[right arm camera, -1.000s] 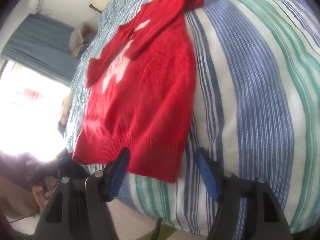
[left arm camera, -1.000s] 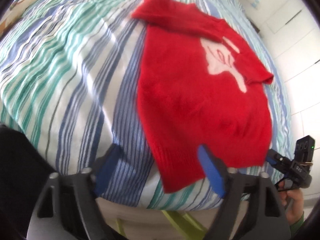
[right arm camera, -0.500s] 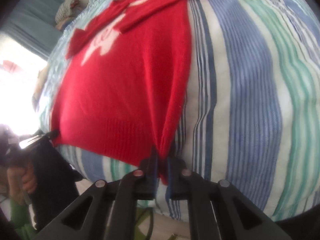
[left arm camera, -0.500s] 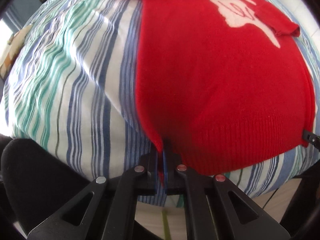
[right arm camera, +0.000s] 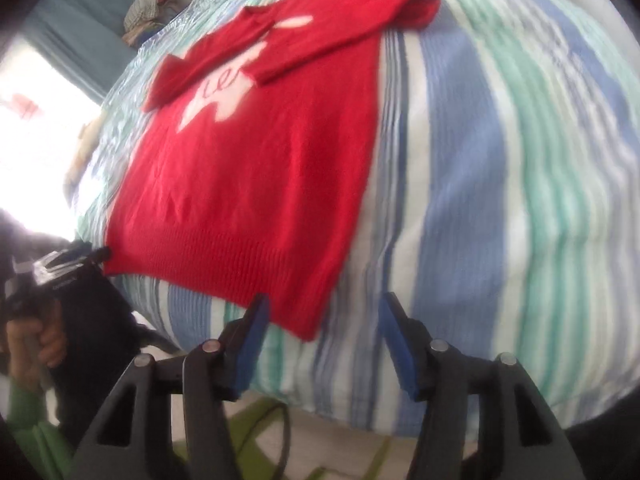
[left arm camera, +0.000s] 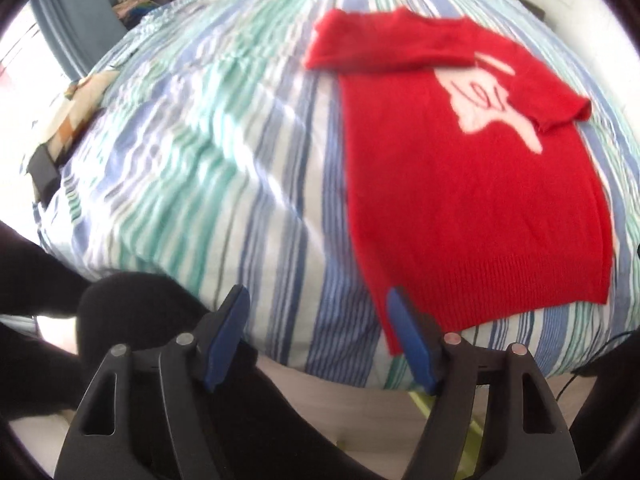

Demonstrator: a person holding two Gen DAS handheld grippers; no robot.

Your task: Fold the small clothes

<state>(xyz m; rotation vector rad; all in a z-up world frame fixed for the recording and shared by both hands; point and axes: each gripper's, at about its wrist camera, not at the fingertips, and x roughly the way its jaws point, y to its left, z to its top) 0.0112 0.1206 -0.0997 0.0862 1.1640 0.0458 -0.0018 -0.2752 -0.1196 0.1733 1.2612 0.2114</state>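
Observation:
A small red knitted sweater (left arm camera: 472, 184) with a pale pink figure on its chest lies flat on the striped bed, both sleeves folded in across the front. Its ribbed hem faces the near edge. My left gripper (left arm camera: 316, 332) hovers just off the hem's left corner, jaws opening, nothing between them; the corner lies by the right pad. In the right wrist view the sweater (right arm camera: 256, 168) fills the left half. My right gripper (right arm camera: 322, 332) hangs over the hem's right corner, jaws opening and empty.
The bed cover (left arm camera: 192, 160) carries blue, green and white stripes and drops off at the near edge. A pile of clothes (right arm camera: 146, 12) sits at the far end by a blue curtain (left arm camera: 76, 20). A hand in a green sleeve (right arm camera: 28, 344) holds the left gripper's handle.
Both grippers shut on the sweater's two hem corners half a second ago, then let go. They now stand open and have risen a little from the bed; the hem lies flat.

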